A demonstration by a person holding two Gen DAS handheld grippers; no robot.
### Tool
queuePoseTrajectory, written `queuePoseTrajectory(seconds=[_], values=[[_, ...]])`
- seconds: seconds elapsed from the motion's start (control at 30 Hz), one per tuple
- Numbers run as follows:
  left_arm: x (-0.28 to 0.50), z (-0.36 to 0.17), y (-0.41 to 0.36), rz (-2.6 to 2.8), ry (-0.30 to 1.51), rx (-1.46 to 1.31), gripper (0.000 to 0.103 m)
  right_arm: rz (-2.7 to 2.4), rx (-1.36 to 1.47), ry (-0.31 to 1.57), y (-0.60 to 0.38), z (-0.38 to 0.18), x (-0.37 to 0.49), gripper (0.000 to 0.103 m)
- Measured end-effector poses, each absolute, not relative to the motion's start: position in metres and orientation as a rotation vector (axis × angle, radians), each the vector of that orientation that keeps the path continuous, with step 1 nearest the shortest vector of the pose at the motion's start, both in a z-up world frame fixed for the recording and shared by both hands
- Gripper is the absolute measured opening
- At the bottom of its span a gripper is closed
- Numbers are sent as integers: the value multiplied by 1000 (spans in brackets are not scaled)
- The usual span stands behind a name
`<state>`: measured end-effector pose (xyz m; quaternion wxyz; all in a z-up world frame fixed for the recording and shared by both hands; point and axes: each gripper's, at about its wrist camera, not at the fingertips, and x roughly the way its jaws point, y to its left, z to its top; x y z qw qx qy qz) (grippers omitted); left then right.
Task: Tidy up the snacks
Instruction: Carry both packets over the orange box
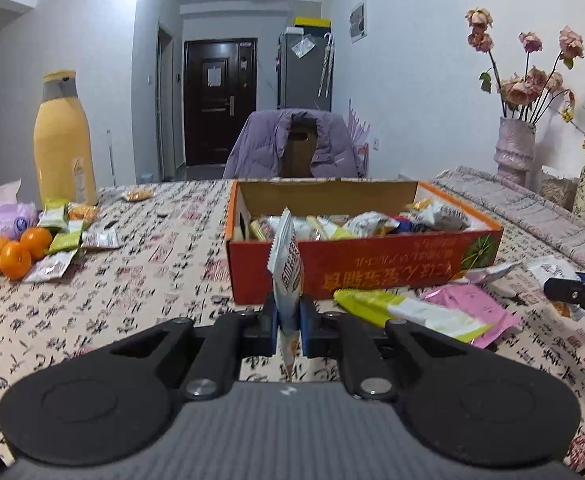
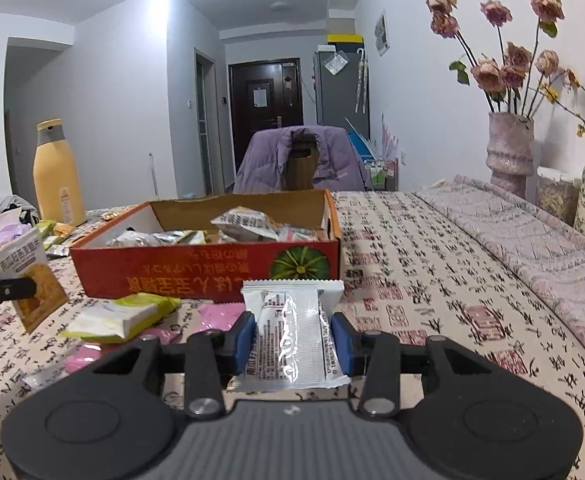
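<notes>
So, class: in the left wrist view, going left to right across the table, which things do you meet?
Oranges → yellow bottle → packet upright in the left gripper → orange box of snacks → pink vase of dried roses → right gripper at the edge.

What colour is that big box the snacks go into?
The box is orange-red outside with a green pumpkin picture and plain brown cardboard inside; the right wrist view shows it best.

An open red box (image 1: pixel 356 268) on the table holds mixed snack packets. A white-and-orange packet (image 1: pixel 288 264) stands on edge, pinched; a white wrapped bar (image 2: pixel 292 340) lies flat, clamped. A yellow-green packet (image 1: pixel 408 314) and a pink one (image 1: pixel 472 308) lie before the box.
</notes>
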<state>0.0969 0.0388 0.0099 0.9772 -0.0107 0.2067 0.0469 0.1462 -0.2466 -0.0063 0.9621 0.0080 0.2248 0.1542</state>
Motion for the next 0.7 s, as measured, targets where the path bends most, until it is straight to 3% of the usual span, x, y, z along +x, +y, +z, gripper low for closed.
queuePoseTrajectory(seconds=[0.7], values=[[172,58,27,75,309,18,11,372,-37,334,-194,34,220,41]])
